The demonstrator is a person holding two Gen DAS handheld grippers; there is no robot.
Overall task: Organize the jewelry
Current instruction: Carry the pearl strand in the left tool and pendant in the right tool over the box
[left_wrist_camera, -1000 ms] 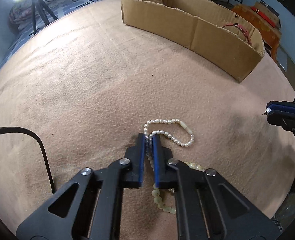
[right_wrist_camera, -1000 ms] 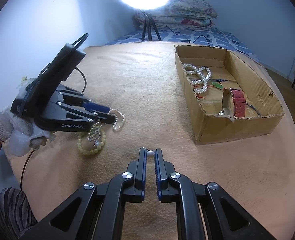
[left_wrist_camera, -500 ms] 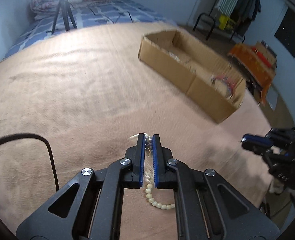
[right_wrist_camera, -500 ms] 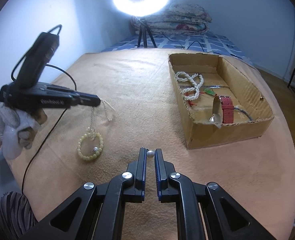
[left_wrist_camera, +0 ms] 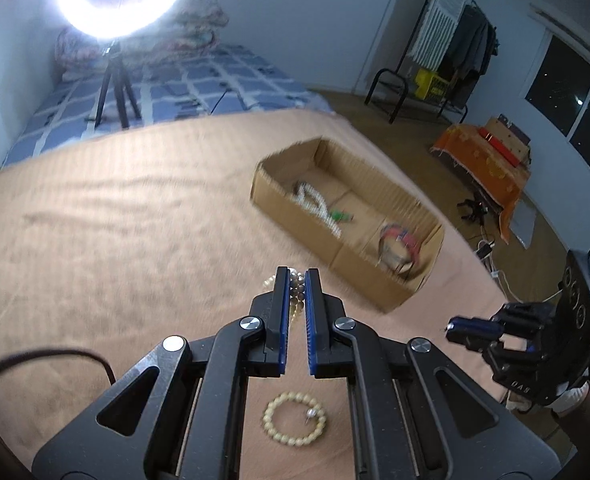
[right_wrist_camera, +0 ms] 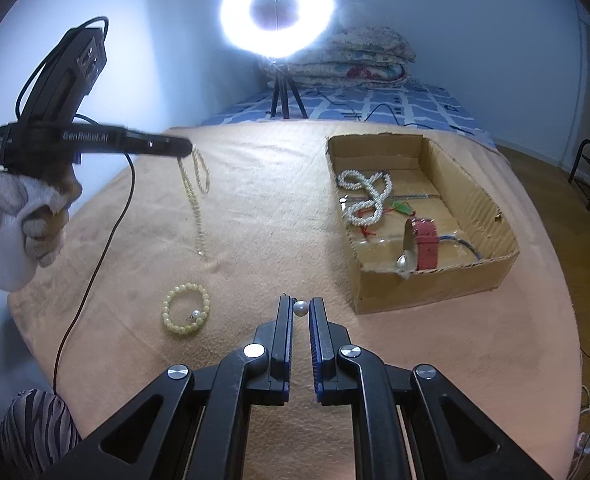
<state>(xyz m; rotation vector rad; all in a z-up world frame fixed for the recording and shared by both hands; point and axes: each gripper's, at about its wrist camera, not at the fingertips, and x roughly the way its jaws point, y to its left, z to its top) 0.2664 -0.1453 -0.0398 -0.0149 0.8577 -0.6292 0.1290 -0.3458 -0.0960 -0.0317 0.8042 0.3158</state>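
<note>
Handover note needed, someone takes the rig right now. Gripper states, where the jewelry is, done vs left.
Left gripper: shut on the pearl necklace, held up in the air, strand hanging, its low end near the tan blanket.
Right gripper: shut on a pearl earring, low over the blanket.
Done: white pearl strand, red watch and a few small pieces lie in the cardboard box.
Left: box the necklace and the earring, then the yellow bead bracelet and the small pearl piece lying inside its loop.
</note>
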